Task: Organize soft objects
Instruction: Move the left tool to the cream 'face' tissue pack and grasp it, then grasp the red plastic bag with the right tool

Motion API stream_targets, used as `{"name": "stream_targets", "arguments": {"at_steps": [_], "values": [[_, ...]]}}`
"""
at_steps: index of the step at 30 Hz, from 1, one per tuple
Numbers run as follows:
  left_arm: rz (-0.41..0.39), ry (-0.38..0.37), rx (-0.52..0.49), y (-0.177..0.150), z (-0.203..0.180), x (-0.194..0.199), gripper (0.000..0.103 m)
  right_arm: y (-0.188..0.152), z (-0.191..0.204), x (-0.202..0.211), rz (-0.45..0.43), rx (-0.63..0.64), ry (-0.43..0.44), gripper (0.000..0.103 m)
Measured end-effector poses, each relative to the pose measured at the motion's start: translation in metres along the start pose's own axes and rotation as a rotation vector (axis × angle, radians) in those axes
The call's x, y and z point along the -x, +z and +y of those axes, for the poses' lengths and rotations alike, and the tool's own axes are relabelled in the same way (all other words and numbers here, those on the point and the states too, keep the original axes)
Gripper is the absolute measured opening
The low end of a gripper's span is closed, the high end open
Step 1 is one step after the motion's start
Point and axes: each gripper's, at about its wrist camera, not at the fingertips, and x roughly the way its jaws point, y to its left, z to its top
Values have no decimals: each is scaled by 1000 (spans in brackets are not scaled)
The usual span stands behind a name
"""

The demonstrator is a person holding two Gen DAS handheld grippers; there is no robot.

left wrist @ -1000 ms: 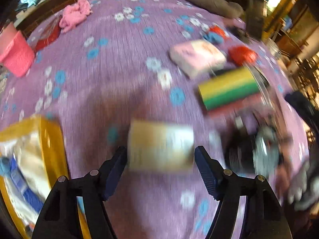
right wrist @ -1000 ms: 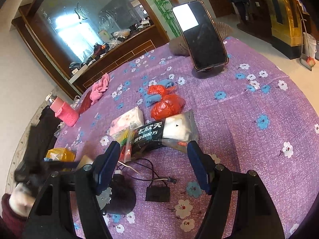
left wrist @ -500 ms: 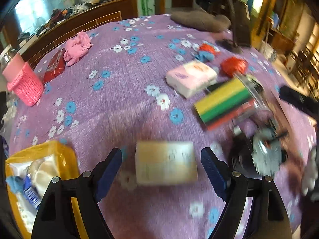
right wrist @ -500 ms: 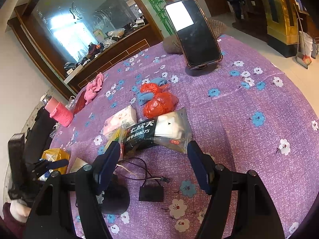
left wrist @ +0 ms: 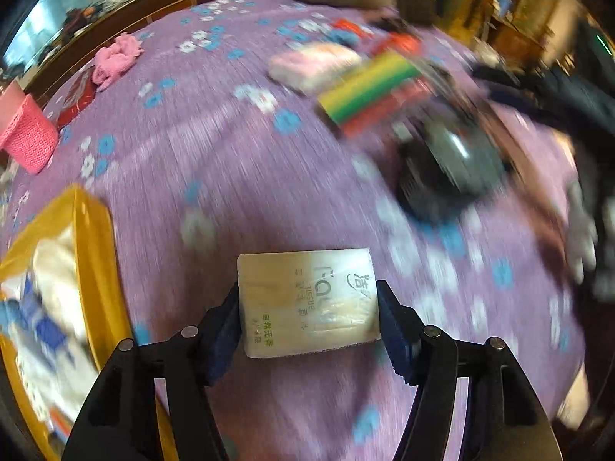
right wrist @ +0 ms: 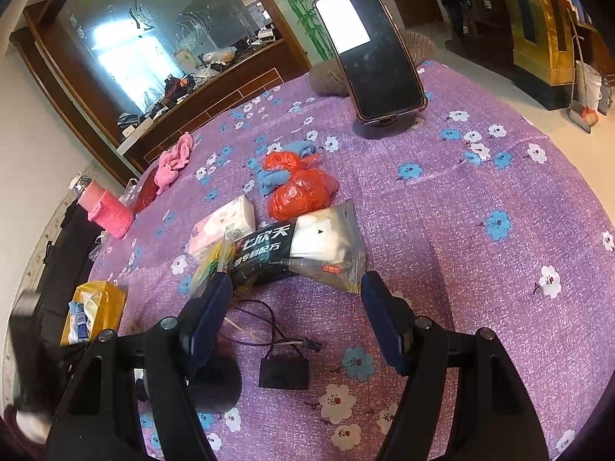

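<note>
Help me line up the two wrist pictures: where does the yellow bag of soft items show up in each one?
Left wrist: the yellow bag fills the left edge, beside the left gripper shut on the tissue pack.
Right wrist: it sits small at lower left, left of the open right gripper.
Shared landmark: the pink knitted pouch.
</note>
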Motion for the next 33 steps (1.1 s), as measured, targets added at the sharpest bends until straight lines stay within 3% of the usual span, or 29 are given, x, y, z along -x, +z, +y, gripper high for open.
{"name": "stream_targets", "arguments": {"at_steps": [4,6,10,15,19,24,29,33], "values": [[-39,20,-67,-26,-17,13,70,-1,-1,-4,17,-2,-5,69],[-53,50,-61,-31,-19,14,76,-2,0,-5,20,0,-9,69],[-79,67,-14,-39,-24,13,77,-2,-1,-4,13,2,-13,69],[-181,39,93,-58,-20,21,68,1,-7,5,-21,-18,1,69],[-240,20,146,-70,-17,26,67,6,-15,12,-57,-36,0,69],[-280,-21,204,-81,-10,31,67,17,-10,15,-15,-16,1,69],[-300,-88,251,-86,3,35,68,51,12,1,39,84,-91,69],[-301,-90,261,-87,4,36,69,73,23,-34,106,123,-152,69]]}}
